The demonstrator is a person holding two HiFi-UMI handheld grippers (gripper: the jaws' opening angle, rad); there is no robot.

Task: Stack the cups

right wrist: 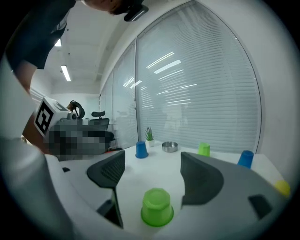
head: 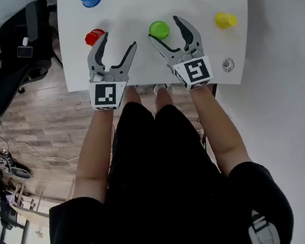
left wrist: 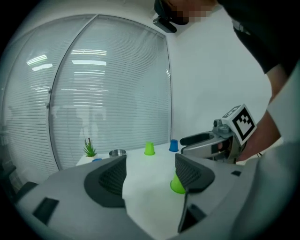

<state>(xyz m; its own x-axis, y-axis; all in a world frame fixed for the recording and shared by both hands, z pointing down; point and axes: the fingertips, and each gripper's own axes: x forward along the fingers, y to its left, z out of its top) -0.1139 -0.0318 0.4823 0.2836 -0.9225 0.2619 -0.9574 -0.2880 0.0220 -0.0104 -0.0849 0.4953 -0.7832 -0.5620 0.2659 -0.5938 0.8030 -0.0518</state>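
Both grippers wait open over the bench; no cup is stacked yet.

The right gripper [head: 163, 28] holds its fingers wide around the upside-down green cup [right wrist: 157, 206] at mid-bench. They seem not to touch it yet and are likely lined up to pinch it. The left gripper [head: 119, 40] is spread and empty beside the red cup [head: 94, 36] near the left edge, probably its pick.

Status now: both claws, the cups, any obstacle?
Left claw open, empty. Right claw open over green cup, no grip. Nothing stacked yet. No obstacle.
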